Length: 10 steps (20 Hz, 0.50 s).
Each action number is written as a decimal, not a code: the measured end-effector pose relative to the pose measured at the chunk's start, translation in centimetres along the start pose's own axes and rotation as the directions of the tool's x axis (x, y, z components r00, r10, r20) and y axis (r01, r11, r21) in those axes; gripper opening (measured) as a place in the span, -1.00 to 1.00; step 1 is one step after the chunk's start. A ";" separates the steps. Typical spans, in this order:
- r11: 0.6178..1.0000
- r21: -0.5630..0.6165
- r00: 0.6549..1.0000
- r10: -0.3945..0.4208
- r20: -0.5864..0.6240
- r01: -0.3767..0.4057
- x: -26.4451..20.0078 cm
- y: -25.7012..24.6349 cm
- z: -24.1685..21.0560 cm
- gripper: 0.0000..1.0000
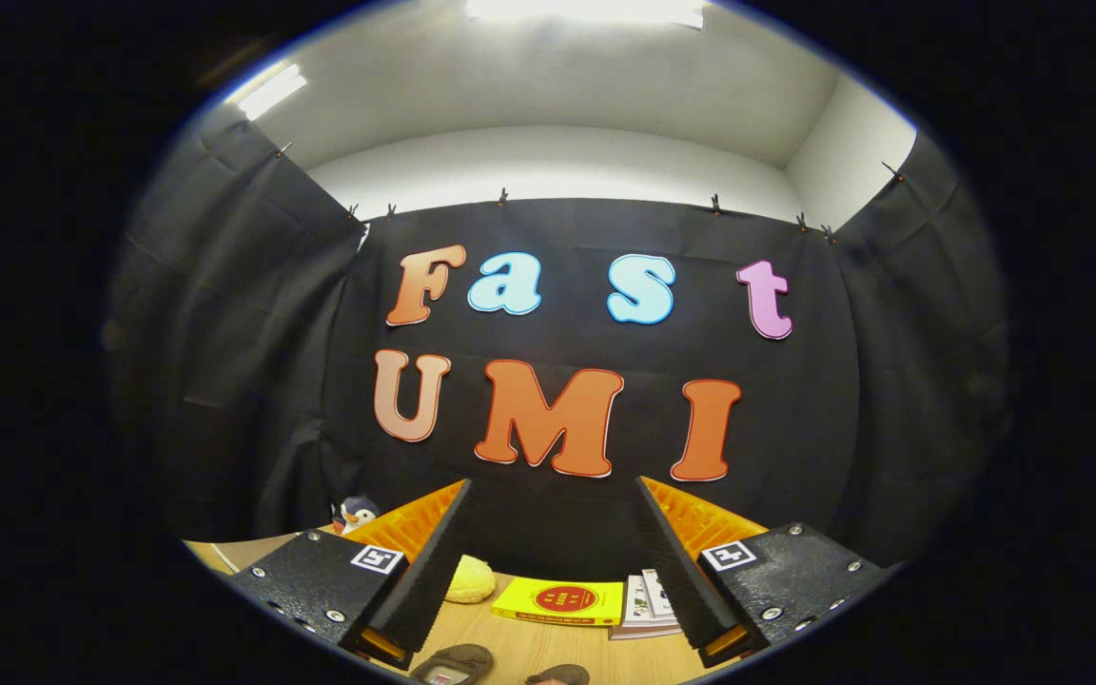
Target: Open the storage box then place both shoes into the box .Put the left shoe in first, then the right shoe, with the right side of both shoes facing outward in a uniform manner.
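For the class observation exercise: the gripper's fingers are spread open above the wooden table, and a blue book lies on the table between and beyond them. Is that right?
Not quite. The gripper view shows the book is yellow, not blue. The rest holds: the gripper has its fingers spread open above the wooden table, and the book lies between and beyond them.

no legible text. yellow book (558, 601) cover carries red round emblem, lettering too small to read. square black-and-white marker tags (377, 558) on gripper (553, 557) finger mounts, fingers spread apart.
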<state>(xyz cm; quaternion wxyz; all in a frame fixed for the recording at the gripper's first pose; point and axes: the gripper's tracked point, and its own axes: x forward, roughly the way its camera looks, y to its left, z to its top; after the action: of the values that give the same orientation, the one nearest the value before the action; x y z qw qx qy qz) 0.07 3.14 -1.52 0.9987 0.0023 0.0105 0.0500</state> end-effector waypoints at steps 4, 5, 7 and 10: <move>0.993 0.079 0.992 0.096 -0.078 -0.090 0.1 3.0 -3.0 0.96; 0.987 0.107 0.986 0.131 -0.106 -0.120 0.0 4.0 -3.9 0.96; 0.970 0.171 0.969 0.197 -0.147 -0.172 0.1 5.9 -5.8 0.96; 0.940 0.259 0.945 0.274 -0.177 -0.224 -0.1 8.4 -8.0 0.96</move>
<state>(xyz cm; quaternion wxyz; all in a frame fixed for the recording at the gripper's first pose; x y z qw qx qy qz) -1.00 11.53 -9.47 0.9701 0.1169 0.1215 0.1749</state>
